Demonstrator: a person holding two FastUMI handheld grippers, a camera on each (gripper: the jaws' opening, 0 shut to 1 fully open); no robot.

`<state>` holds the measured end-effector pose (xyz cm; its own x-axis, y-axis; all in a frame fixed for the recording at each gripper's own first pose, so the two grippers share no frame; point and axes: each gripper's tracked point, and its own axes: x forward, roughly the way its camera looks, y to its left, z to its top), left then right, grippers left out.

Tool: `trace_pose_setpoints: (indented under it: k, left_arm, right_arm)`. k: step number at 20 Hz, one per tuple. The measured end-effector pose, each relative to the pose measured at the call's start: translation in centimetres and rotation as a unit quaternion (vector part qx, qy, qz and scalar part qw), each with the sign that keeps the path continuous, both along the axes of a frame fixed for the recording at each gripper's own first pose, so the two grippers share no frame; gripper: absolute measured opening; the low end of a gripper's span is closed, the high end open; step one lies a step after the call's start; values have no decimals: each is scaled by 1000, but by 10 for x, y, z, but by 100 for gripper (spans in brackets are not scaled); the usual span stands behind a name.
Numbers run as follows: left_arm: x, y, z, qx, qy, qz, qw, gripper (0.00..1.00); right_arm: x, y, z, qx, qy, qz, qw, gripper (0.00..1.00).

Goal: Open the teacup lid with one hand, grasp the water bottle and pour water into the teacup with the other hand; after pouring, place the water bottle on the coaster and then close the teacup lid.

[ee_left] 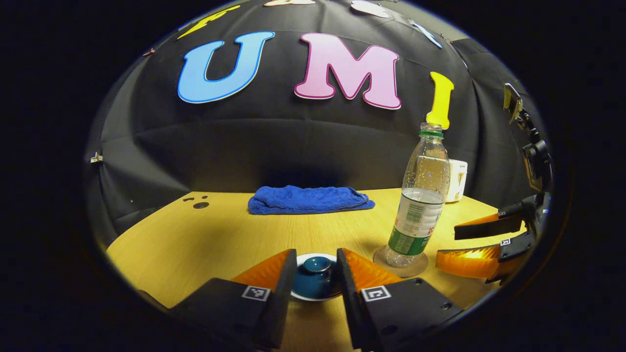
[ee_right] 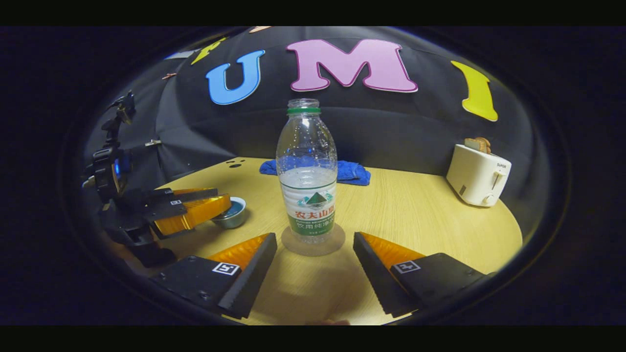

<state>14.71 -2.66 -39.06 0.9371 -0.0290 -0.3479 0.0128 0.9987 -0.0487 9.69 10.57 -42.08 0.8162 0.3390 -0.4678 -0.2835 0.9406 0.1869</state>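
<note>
Left gripper view: we've got the left gripper (ee_left: 315, 271) spread wide around the teacup lid (ee_left: 317, 264), not clamped; right gripper (ee_right: 315, 256) gapes too.

in the right gripper view the water bottle (ee_right: 307, 176) stands on the coaster (ee_right: 313, 242), towel (ee_right: 349, 172) behind it, teacup (ee_right: 232, 212) at nine o'clock, toaster (ee_right: 478, 174) at two o'clock.

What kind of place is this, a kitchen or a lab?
Likely a staged recording booth, not a kitchen: a black cloth wall behind a round wooden table set with a toaster, bottle and blue towel.
</note>
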Motion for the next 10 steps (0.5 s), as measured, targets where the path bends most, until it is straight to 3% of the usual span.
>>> trace_pose_setpoints:
  k: [2, 4, 5, 6, 7, 8, 10]
  left_arm:
    - [-1, 2, 2, -6, 2, -4, 1000, 75]
    - [-5, 6, 15, -7, -1, -2, 1000, 84]
    - [-8, 9, 24, -6, -2, 0, 1000, 87]
    - [-11, 12, 35, -4, -2, 3, 1000, 91]
    - [-14, 15, 47, -3, -3, 4, 1000, 93]
    - [-17, 16, 61, 0, -4, 3, 1000, 94]
    - [-24, 22, 92, 9, -9, 3, 1000, 94]
  right_arm:
    - [3, -2, 13, -2, -10, -5, 1000, 97]
    - [6, -7, 35, -3, -27, -17, 999, 97]
    - [9, -9, 50, -3, -39, -24, 999, 92]
    - [13, -11, 67, -3, -51, -34, 998, 97]
    - [16, -12, 84, -1, -62, -41, 997, 92]
    - [19, -12, 101, 3, -72, -48, 996, 97]
    - [22, -13, 137, 7, -89, -57, 994, 97]
